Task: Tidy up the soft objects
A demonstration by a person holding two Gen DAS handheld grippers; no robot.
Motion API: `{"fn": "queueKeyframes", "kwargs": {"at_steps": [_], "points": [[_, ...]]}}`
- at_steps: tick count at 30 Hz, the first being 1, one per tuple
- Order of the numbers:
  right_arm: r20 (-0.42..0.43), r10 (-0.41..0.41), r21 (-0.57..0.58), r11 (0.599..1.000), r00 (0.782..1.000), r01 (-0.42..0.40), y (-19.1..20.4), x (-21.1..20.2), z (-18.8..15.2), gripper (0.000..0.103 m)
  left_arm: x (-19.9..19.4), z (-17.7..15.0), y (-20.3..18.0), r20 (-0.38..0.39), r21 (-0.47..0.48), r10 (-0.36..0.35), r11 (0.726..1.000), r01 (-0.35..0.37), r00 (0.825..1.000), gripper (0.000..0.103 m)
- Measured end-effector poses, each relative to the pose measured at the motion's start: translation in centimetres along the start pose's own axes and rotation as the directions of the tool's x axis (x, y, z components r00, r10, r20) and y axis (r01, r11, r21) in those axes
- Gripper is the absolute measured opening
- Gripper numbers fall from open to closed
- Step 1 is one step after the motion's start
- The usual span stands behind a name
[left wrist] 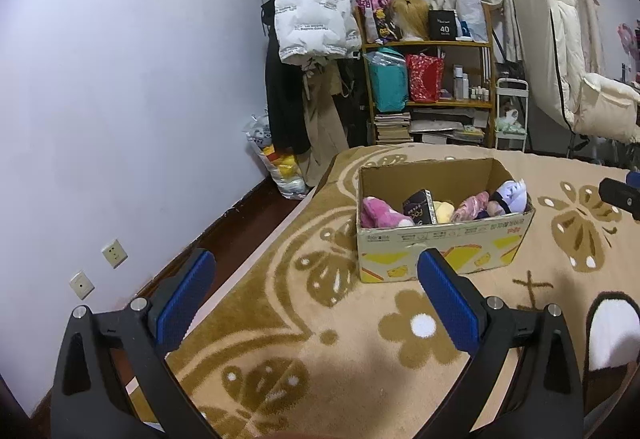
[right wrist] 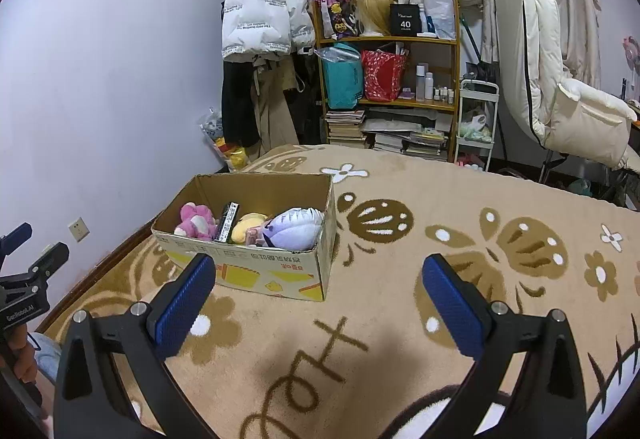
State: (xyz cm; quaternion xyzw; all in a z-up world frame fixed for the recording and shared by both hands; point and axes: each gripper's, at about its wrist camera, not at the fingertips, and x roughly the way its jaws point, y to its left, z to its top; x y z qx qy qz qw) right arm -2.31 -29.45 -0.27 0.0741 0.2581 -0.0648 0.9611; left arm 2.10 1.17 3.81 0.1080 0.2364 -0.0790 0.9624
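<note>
- The left tongs (left wrist: 316, 293) stand wide apart and hold nothing, hovering above the patterned blanket (left wrist: 360, 367).
- The right tongs (right wrist: 318, 297) are likewise spread wide and hold nothing.
- The cardboard box (left wrist: 440, 239) sits at 12 o'clock from both tongs, holding a pink plush (left wrist: 380, 215), a yellow plush (right wrist: 248, 225) and a lavender plush (right wrist: 298, 229).

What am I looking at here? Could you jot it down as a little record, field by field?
Setting: bedroom, patterned blanket spread over a bed
Container: open cardboard box standing on the blanket
Box contents: pink plush, yellow plush, purple-white plush, dark small box
Left gripper: fingers wide apart, holding nothing
Right gripper: fingers wide apart, holding nothing
Background: shelf with bags and bottles, white jacket hanging
</note>
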Motion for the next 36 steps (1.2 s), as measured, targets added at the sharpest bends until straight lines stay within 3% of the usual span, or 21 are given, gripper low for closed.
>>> {"fn": "queueKeyframes", "kwargs": {"at_steps": [36], "points": [[0.0,-0.003,-0.006,1.0,1.0,0.003,0.03,0.02,-0.07,0.103,0.04,-0.24,-0.35,-0.015,-0.013,-0.023,1.0,0.022,1.0,0.1]]}}
